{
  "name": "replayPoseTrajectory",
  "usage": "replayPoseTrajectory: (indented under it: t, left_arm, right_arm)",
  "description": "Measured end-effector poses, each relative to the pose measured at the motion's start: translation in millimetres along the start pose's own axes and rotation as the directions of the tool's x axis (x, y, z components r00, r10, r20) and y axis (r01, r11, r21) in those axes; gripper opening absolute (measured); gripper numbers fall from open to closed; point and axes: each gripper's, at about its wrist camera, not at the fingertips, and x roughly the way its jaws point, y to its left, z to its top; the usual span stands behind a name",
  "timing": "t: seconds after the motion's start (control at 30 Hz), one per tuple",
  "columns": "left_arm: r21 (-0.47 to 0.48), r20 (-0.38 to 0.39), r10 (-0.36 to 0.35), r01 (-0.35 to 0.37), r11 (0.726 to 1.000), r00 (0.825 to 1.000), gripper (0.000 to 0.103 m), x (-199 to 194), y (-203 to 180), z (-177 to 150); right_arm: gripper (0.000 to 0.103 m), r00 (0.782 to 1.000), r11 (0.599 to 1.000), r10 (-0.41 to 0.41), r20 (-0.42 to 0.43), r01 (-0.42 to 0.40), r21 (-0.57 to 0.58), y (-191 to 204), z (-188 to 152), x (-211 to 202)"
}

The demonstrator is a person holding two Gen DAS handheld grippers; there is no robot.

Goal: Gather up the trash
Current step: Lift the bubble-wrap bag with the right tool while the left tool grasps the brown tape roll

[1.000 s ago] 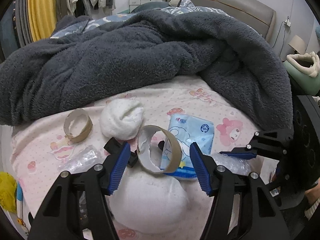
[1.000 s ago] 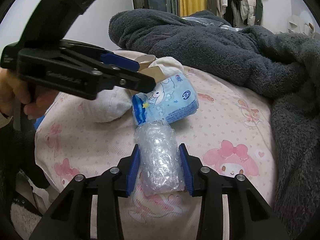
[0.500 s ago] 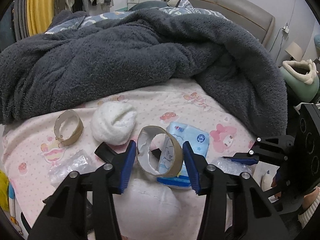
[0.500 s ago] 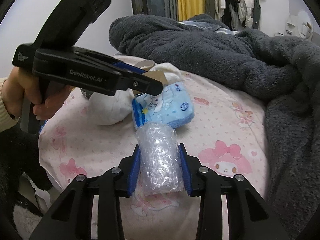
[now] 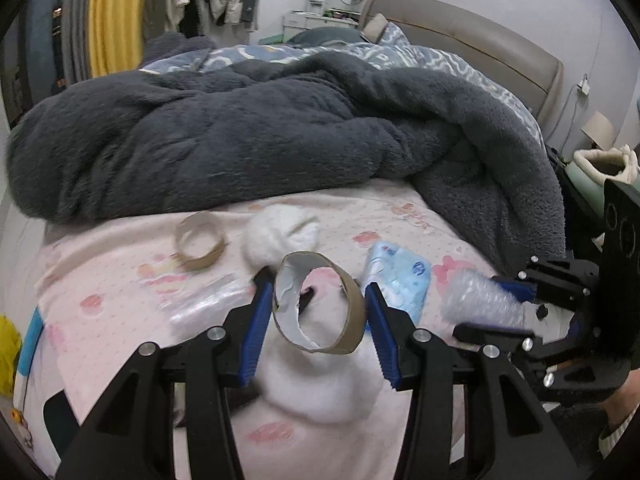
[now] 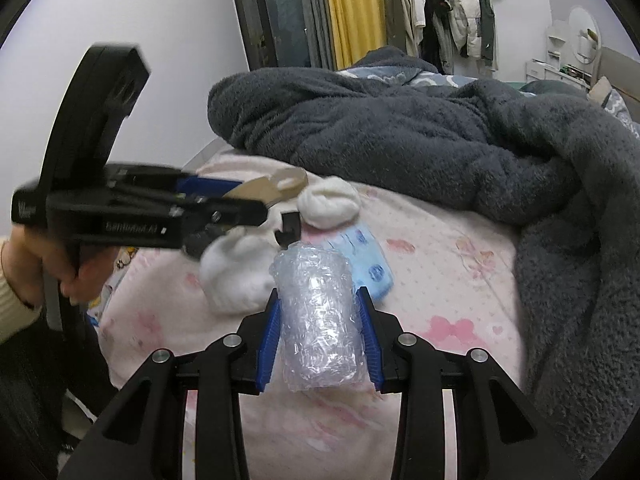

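My left gripper (image 5: 318,312) is shut on a brown cardboard tape ring (image 5: 352,312) and holds it above the pink bedsheet (image 5: 120,280). My right gripper (image 6: 317,320) is shut on a roll of clear bubble wrap (image 6: 316,320), lifted off the sheet; it also shows in the left wrist view (image 5: 480,304). On the sheet lie a second tape ring (image 5: 199,246), a white wad (image 5: 280,232), another white wad (image 6: 236,276), a blue tissue pack (image 5: 400,280) and a clear plastic piece (image 5: 204,304). The left gripper shows in the right wrist view (image 6: 276,196).
A thick dark grey blanket (image 5: 260,140) covers the far and right part of the bed. A headboard (image 5: 480,48) stands behind. A green and cream object (image 5: 600,168) sits right of the bed. Yellow curtain (image 6: 348,12) and hung clothes are at the back.
Both grippers rose and pulled back from the sheet with their loads. The tape ring and the bubble wrap roll are now clear of the tissue pack.
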Motion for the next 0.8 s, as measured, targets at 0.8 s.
replayPoseTrajectory:
  t: [0.8]
  left_arm:
    - [-0.183, 0.047, 0.201, -0.189, 0.965, 0.978, 0.051, -93, 144, -71]
  right_arm:
    - [0.037, 0.998, 0.999, 0.041, -0.038, -0.041, -0.009, 125, 73, 64]
